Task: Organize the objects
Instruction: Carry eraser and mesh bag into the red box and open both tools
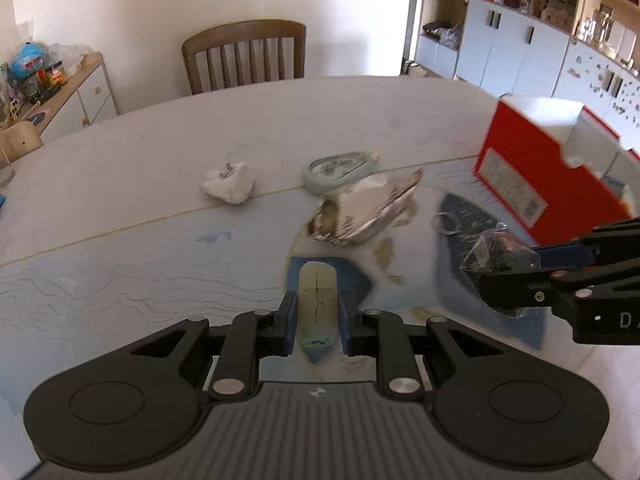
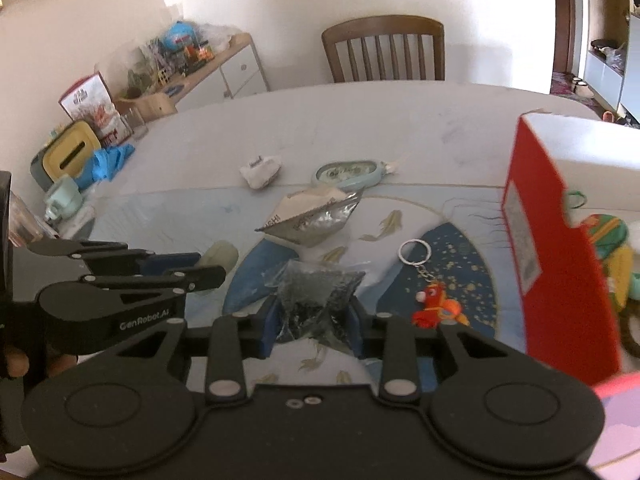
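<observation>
My left gripper (image 1: 317,312) is shut on a pale yellowish oval bar (image 1: 317,302) with a dark crack, held above the table. My right gripper (image 2: 314,316) is shut on a clear plastic bag of dark bits (image 2: 316,292), also lifted; the bag (image 1: 498,254) shows at the right of the left wrist view. A crumpled silver foil packet (image 1: 360,208) lies mid-table, with a light green oval case (image 1: 340,168) behind it and a white crumpled lump (image 1: 229,182) to the left. A red horse keychain (image 2: 436,306) lies near an open red box (image 2: 560,248) at the right.
The table (image 1: 160,208) carries a blue patterned cloth. A wooden chair (image 1: 246,54) stands at the far side. At the table's left edge are a yellow-lidded tissue box (image 2: 72,152), blue gloves (image 2: 108,162) and a glass. Toys lie inside the red box. A cluttered sideboard (image 1: 76,92) is by the wall.
</observation>
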A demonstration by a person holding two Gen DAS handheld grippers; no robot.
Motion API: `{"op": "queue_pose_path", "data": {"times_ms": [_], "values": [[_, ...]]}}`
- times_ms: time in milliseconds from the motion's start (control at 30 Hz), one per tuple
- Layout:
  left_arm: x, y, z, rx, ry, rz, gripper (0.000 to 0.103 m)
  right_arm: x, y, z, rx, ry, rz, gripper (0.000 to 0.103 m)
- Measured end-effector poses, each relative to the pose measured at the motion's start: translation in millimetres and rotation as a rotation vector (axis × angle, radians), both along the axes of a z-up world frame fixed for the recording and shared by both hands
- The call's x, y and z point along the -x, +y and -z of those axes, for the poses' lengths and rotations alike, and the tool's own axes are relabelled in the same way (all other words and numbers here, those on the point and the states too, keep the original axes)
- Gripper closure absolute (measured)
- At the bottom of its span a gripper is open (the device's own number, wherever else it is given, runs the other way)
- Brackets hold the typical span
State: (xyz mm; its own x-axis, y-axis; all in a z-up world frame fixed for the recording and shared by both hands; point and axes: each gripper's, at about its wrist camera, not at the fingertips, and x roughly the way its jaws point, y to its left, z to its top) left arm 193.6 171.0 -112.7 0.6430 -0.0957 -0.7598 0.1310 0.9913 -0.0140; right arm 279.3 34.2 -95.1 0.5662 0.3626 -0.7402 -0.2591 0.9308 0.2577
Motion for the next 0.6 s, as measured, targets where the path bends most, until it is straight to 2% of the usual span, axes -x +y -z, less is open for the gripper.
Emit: {"op": "queue_pose_path", "data": {"times_ms": [600], "values": [[23, -87, -62, 0.04, -0.056, 0.101, 0.082, 40, -85, -55, -0.045, -0.071, 0.066, 0.07]]}}
